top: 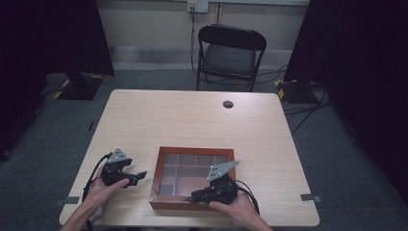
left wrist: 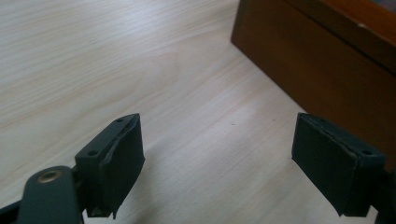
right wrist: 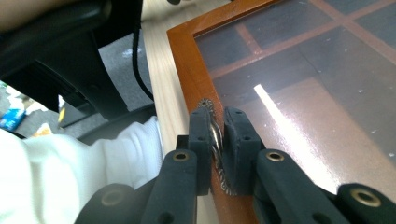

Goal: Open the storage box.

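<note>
The left tongs point(left wrist: 217, 163) are spread wide with nothing between their jaws, held low in the left hand point(top: 98, 191). The right tongs point(right wrist: 217, 140), in the right hand point(top: 235, 208), are pinched tight on a small serrated metal latch point(right wrist: 215, 135).

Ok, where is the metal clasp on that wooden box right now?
In the right gripper view, the metal clasp sits on the front frame of the glass-lidded wooden box, pinched between the right gripper's jaws, at the table's near edge.
</note>
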